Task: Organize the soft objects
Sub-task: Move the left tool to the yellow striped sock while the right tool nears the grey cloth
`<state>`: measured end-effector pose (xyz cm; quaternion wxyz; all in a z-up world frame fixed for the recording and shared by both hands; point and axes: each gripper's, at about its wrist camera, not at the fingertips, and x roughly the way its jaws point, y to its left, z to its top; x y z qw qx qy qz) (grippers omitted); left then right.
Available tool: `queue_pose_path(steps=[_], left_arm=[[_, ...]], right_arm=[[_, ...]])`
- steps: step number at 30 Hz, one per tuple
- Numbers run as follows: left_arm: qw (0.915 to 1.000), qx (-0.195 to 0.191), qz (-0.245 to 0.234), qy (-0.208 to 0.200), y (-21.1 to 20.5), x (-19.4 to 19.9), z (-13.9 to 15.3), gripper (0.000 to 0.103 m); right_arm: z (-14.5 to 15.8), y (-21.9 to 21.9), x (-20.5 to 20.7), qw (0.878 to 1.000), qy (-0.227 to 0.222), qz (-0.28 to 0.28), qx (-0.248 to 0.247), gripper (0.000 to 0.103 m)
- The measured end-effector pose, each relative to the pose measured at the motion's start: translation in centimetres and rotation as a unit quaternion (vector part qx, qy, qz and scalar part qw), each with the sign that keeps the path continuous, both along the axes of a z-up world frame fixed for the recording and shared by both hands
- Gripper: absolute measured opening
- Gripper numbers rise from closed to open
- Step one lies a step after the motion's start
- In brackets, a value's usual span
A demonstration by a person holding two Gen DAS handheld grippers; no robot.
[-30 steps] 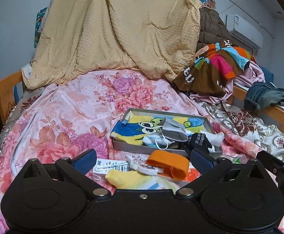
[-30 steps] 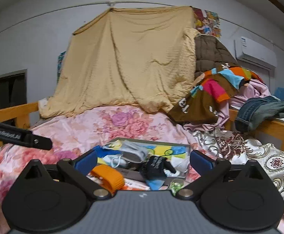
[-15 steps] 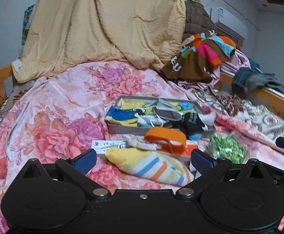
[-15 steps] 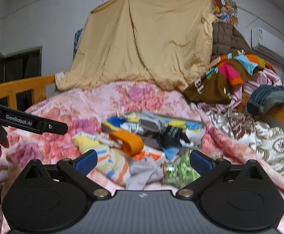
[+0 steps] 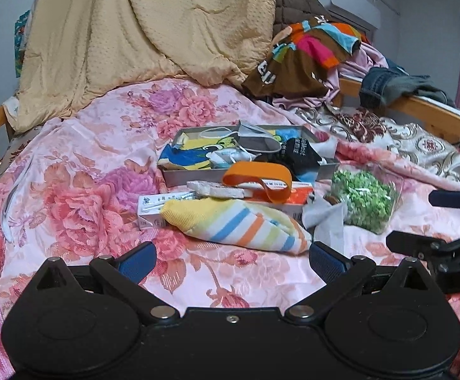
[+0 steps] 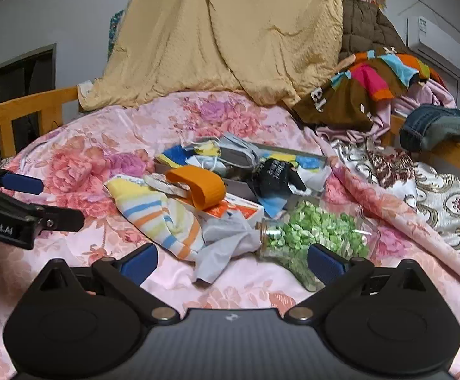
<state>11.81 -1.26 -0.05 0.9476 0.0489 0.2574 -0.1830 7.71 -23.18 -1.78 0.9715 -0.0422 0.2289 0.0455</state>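
Pulled back from the pile, so striped sock (image 5: pixel 239 223) now shows whole on the bed (image 5: pixel 71 190), just before the tray (image 5: pixel 249 171). Beside it: orange band (image 5: pixel 258 180), green-filled bag (image 5: pixel 364 198). Left gripper (image 5: pixel 230 258) and right gripper (image 6: pixel 231 261): jaws wide, empty. Likely next: picking the sock.

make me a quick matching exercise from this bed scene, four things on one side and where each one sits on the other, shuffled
Things:
1. striped sock
2. orange band
3. bag of green bits
4. black sock

Places:
A. hanging over the tray's near right edge
B. nearest the left gripper, lying flat on the floral bedspread
C. looped on top of the orange and white box
D. on the bedspread, to the right of the box

Pairs: 1-B, 2-C, 3-D, 4-A
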Motion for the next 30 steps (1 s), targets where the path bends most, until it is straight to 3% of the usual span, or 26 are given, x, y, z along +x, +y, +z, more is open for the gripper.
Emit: queue_pose_path(steps=[9,22,30], left_arm=[[0.9998,0.01,0.011,0.012,0.3,0.6,-0.9,0.102],[0.9979,-0.036,0.047,0.026,1.0,3.4,-1.1,0.102],[0.9964,-0.049,0.066,0.02,1.8,4.1,-1.8,0.102]], right_arm=[[-0.7,0.0,1.1,1.0,0.025,-0.01,-0.01,0.103],[-1.5,0.2,3.3,0.999,0.025,-0.011,-0.028,0.103],[-1.9,0.6,4.7,0.999,0.029,0.016,-0.029,0.103]])
